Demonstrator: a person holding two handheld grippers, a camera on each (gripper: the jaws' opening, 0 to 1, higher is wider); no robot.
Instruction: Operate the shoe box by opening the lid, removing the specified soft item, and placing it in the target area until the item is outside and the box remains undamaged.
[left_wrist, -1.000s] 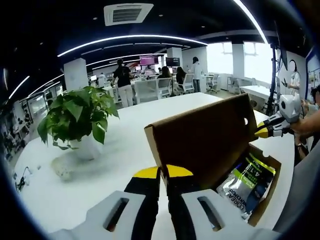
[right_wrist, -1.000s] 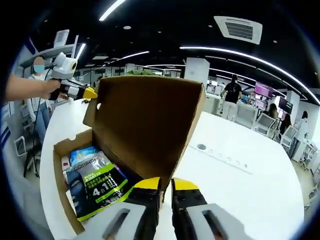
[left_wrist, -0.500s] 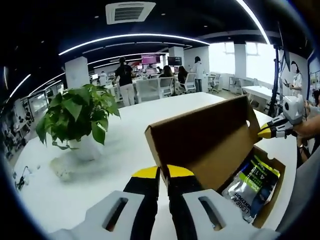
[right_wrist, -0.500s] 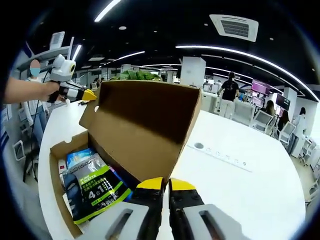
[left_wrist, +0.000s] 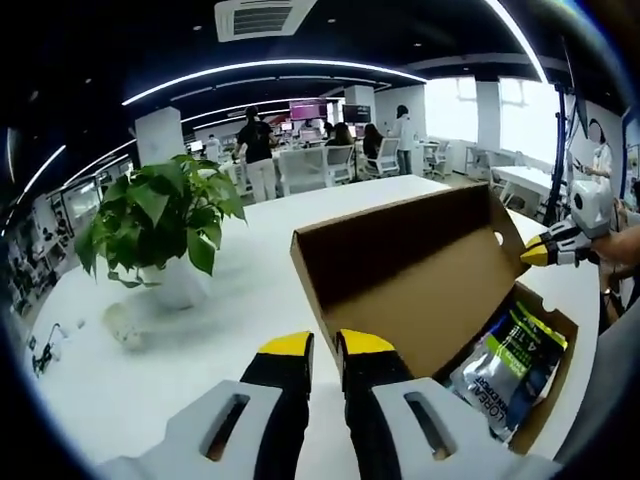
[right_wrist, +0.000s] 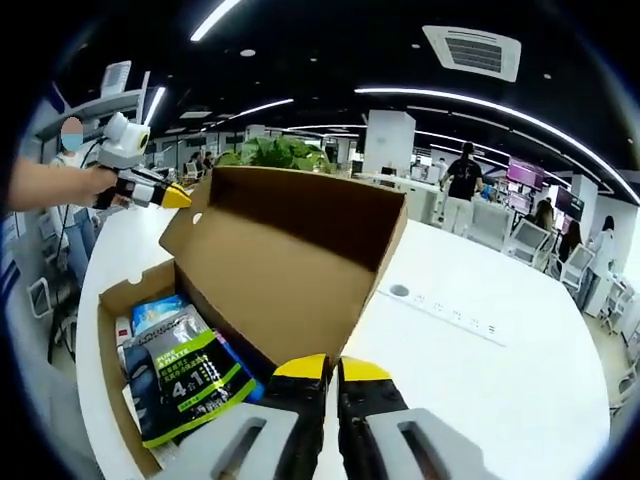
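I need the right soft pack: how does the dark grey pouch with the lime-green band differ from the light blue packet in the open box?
The dark grey pouch with the lime-green band lies on top at the near end; the light blue packet sits behind it, partly covered. The pouch shows large white print; the packet's print is too small to read. Both lie flat inside the brown cardboard shoe box.

Open-plan office. Long curved white table (left_wrist: 250, 250) with a leafy green potted plant (left_wrist: 160, 215). Rows of white swivel chairs (left_wrist: 300, 170), wall-mounted screens (left_wrist: 305, 110), standing people (left_wrist: 258, 155), curved ceiling light strips (right_wrist: 480, 105), ceiling air vent (right_wrist: 470, 52).
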